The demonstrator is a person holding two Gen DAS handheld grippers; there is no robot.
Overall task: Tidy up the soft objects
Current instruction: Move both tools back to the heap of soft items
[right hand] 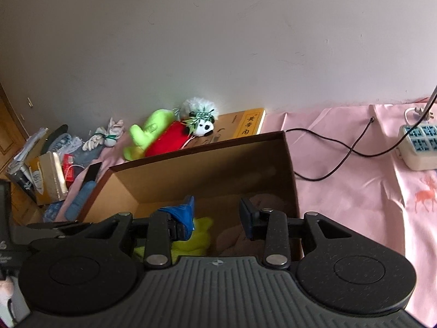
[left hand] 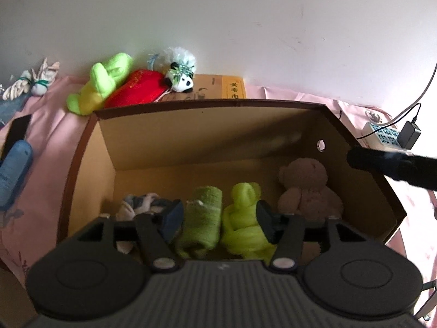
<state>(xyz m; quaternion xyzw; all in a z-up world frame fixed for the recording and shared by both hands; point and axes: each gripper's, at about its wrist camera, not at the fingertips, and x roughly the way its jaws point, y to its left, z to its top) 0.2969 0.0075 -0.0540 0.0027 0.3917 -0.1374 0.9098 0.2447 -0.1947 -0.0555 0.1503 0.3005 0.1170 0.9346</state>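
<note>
A: Which step is going on here?

B: Filling the cardboard box (left hand: pixel 82 147), I'd judge. The left gripper (left hand: pixel 220 220) is hovering over its near edge, fingers standing apart and holding nothing. The right gripper (right hand: pixel 218 217) is hanging over the box's near right part, also spread and empty.

A: What is sitting in the box?

B: Along the near wall, from left to right: a grey-white bundle (left hand: pixel 139 205), a rolled green towel (left hand: pixel 203 216), a bright lime plush (left hand: pixel 243 218) and a brown teddy bear (left hand: pixel 306 188).

A: And what is waiting outside?

B: On the pink cloth (right hand: pixel 355 191) beyond the far left corner, a green plush (left hand: pixel 101 84), a red pouch (left hand: pixel 136 90) and a panda toy (left hand: pixel 181 78) are lying against the wall, with a white knotted bundle (left hand: pixel 32 82) further left.

A: So the next move?

B: Probably reaching past the far wall for one of those, closing gently since they are squashing easily.
</note>
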